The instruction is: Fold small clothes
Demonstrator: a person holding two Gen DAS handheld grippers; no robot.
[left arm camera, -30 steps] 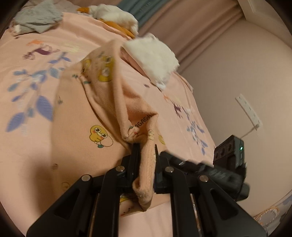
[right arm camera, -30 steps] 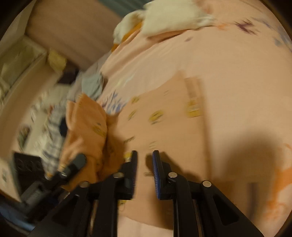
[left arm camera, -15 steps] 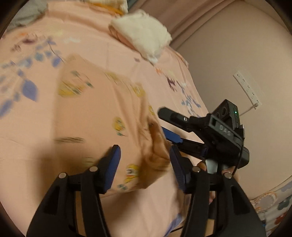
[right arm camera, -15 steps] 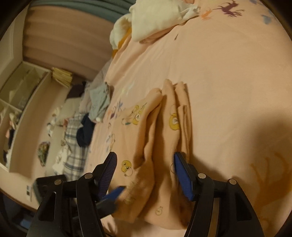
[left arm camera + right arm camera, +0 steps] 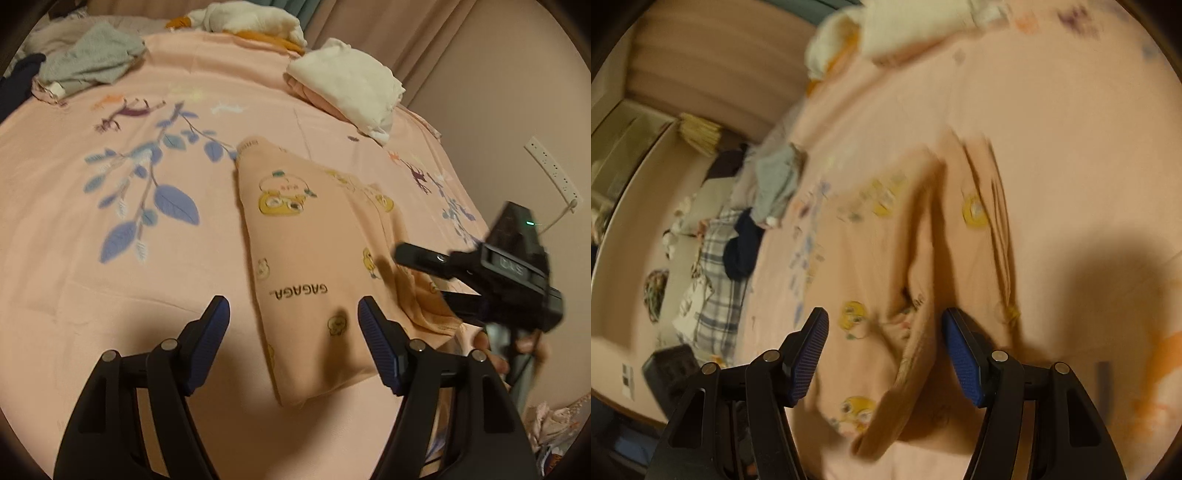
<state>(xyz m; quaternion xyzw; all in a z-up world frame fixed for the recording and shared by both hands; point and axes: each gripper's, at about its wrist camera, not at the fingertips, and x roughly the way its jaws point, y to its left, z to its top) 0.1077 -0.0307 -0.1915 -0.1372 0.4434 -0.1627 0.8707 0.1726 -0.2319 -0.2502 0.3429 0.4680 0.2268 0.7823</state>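
Since a second ago the orange garment (image 5: 314, 266) has been released by the left gripper (image 5: 293, 325) and is now laid folded on the bed (image 5: 110, 280), where before its fabric was pinched and lifted between shut fingers. The left gripper is seen spread wide, its blue pads to either side of the garment's near end and nothing held between them. The right gripper (image 5: 884, 345) is likewise spread wide and empty above the same garment (image 5: 923, 258); from the left wrist view it (image 5: 424, 258) is found at the garment's right edge, though contact cannot be judged. The garment is folded into a long strip, narrow at the far end and wider near the camera, with yellow cartoon prints and the word GAGAGA on top. Its left edge is straight and flat on the sheet; along the right edge lower layers are seen protruding from under the top fold. A broad stretch of bare pink sheet is left open to the garment's left. A white folded pile (image 5: 347, 88) is placed well beyond the garment near the far right edge of the bed, and a grey garment (image 5: 88, 62) at the far left corner. The right wrist view is blurred.
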